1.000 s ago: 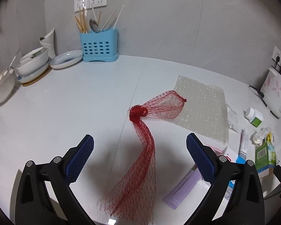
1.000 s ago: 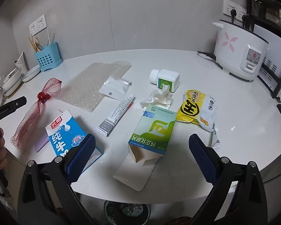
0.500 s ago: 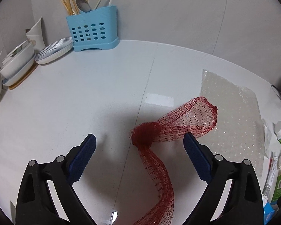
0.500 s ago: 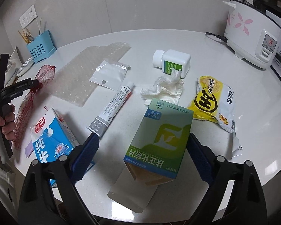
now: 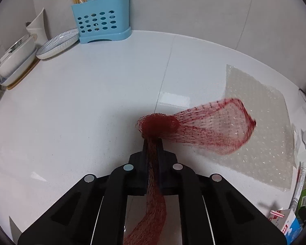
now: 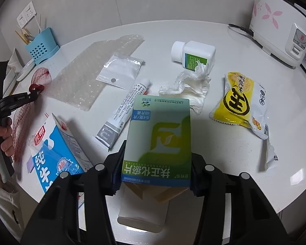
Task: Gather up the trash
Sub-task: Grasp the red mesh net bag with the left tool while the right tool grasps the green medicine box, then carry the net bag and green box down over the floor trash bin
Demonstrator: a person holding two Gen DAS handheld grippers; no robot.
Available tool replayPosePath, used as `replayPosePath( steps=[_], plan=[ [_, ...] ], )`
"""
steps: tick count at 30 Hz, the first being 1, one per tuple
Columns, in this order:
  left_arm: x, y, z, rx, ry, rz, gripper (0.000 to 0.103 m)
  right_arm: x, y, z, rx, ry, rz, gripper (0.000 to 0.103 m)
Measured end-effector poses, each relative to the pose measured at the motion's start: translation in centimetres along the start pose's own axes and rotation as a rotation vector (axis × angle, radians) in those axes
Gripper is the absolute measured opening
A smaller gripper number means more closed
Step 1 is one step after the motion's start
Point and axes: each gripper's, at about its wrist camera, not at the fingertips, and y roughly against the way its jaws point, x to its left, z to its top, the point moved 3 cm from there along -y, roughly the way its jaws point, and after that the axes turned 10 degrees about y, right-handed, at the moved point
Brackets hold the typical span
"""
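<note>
**A:** Which way does the red mesh net (image 5: 210, 126) run?

**B:** Its long axis runs from the near edge of the counter (image 5: 81, 106) up to a bunched knot, then the open end fans out rightward over the bubble wrap (image 5: 261, 134). The left gripper (image 5: 153, 145) is pinched tight on the neck just below that knot; the tail hangs back between its arms.

**A:** And the green box (image 6: 159, 143)?

**B:** A flat cardboard carton, long axis pointing away from the counter's near edge, its open flap end nearest the camera. The right gripper (image 6: 156, 163) is clamped on its two long sides.

**A:** What's it made of, the rest?

**B:** Soft open netting, clear bubbled plastic, glossy white countertop.

**A:** Anything crowding them?

**B:** Left of the box lies a blue milk carton (image 6: 57, 149), with a tube (image 6: 124, 112) just beside the box's far left corner. A crumpled tissue (image 6: 189, 83) touches its far end; a white bottle (image 6: 193, 54) lies behind that, a yellow snack packet (image 6: 242, 104) to the right. A blue utensil holder (image 5: 101, 26) stands at the far edge, bowls (image 5: 18, 55) near the far left corner.
</note>
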Motion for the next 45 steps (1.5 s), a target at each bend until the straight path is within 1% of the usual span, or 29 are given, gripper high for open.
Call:
replayPosePath(
  steps=[5, 9, 12, 16, 21, 24, 30, 32, 36, 40, 43, 45],
  plan=[
    [0.1, 1.2, -0.3, -0.032, -0.012, 0.0, 0.004, -0.2, 0.4, 0.0, -0.016, -0.009, -0.004, 0.047],
    [0.3, 2.9, -0.6, -0.064, -0.006, -0.028, 0.004, -0.4, 1.3, -0.2, -0.038, -0.015, -0.002, 0.047],
    [0.3, 4.4, -1.0, -0.086, -0.01, -0.047, 0.004, -0.6, 2.5, -0.3, -0.07, -0.018, -0.004, 0.047],
    [0.0, 7.0, -2.0, -0.117, -0.019, -0.079, 0.004, -0.8, 4.7, -0.7, -0.122, -0.026, -0.009, 0.047],
    [-0.5, 11.0, -4.4, -0.159, -0.041, -0.13, 0.004, -0.9, 7.5, -1.6, -0.186, -0.019, -0.02, 0.047],
    [-0.8, 13.7, -6.5, -0.184, -0.064, -0.17, 0.004, -0.8, 8.9, -2.5, -0.215, -0.016, -0.011, 0.047],
    [-0.3, 18.0, -11.2, -0.231, -0.081, -0.214, 0.004, 0.2, 12.1, -5.4, -0.283, 0.02, -0.006, 0.047],
    [0.0, 19.2, -13.1, -0.238, -0.084, -0.241, 0.004, 0.6, 13.4, -6.8, -0.319, 0.03, 0.01, 0.047],
    [0.7, 21.5, -17.1, -0.289, -0.107, -0.251, 0.004, 2.0, 16.1, -9.7, -0.393, 0.071, 0.035, 0.047],
    [1.6, 22.4, -21.2, -0.286, -0.106, -0.286, 0.004, 3.6, 17.8, -12.9, -0.436, 0.113, 0.062, 0.047],
    [2.5, 22.2, -24.3, -0.267, -0.095, -0.313, 0.004, 4.5, 18.2, -15.5, -0.449, 0.13, 0.091, 0.047],
    [3.0, 21.9, -26.5, -0.258, -0.089, -0.315, 0.004, 5.2, 18.3, -17.4, -0.461, 0.143, 0.116, 0.047]
  ],
)
